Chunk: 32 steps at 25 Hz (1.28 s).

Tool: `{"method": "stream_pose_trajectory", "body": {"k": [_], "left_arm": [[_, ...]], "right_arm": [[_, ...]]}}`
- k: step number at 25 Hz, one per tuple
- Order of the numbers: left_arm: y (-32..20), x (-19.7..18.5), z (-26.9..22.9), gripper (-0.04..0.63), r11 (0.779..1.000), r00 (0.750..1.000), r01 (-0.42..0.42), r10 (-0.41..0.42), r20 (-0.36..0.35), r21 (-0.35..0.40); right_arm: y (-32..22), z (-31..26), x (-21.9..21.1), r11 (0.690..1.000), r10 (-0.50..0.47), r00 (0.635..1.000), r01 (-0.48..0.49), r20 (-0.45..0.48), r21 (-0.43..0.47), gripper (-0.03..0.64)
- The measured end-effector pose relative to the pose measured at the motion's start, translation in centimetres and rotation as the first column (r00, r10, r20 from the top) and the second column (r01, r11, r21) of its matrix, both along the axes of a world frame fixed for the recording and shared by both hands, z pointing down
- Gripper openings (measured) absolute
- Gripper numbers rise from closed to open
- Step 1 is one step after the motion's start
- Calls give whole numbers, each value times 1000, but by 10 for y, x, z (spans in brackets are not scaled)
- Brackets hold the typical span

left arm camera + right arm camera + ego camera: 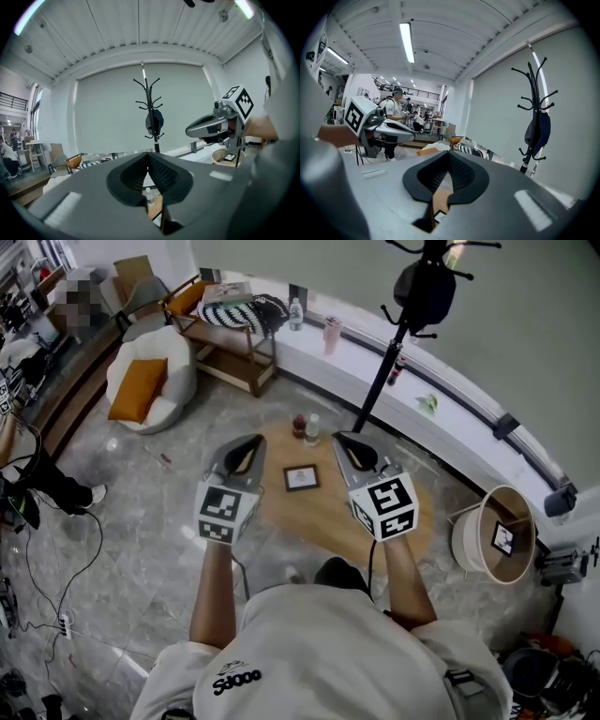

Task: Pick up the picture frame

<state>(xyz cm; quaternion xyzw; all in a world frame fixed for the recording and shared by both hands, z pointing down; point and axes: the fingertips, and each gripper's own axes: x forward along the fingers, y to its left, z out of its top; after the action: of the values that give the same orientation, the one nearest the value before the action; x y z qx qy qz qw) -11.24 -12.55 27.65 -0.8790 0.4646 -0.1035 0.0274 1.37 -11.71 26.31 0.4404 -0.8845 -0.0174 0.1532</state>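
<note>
A small dark picture frame [301,477] lies flat on the round wooden table [328,517]. My left gripper [247,448] hovers just left of the frame, shut and empty. My right gripper [347,442] hovers just right of it, also shut with nothing held. In the left gripper view the jaws [148,157] meet at the tip; a corner of the frame [158,219] shows below them. In the right gripper view the closed jaws [450,157] leave a slit through which the table [440,200] and a frame corner [439,216] show.
A small bottle [312,427] and a dark jar [298,425] stand at the table's far edge. A black coat stand [394,343] rises behind it. A white round bin [495,535] sits at the right, an armchair [150,381] and a wooden bench [230,343] at the far left.
</note>
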Motion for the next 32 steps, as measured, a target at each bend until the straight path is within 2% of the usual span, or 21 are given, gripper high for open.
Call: {"method": "stream_pose_trajectory", "body": {"k": [9,18,24,28,32], "left_arm": [[-33,-8,17,11,999,999,32,-31,16,-40],[-78,-12,28,10,996,999,46,-44,29,-75],[-112,-8,54,11,991,998,40,-34,43,-131],[-135,-5,73,11,985,998,47,-39,49,-166],[-149,0,96,11,976,997,59,-48,56,-208]], "right_arm": [[-33,11,-12,999,-46,999,47,26,-25,3],[-90,30,-8,997,-5,1000,7,26,-71,3],[-124,57,1,989,37,999,-31,36,-148,4],[-145,77,14,980,90,996,-92,-21,-176,5],[-157,96,21,973,92,996,-92,-9,-214,3]]}}
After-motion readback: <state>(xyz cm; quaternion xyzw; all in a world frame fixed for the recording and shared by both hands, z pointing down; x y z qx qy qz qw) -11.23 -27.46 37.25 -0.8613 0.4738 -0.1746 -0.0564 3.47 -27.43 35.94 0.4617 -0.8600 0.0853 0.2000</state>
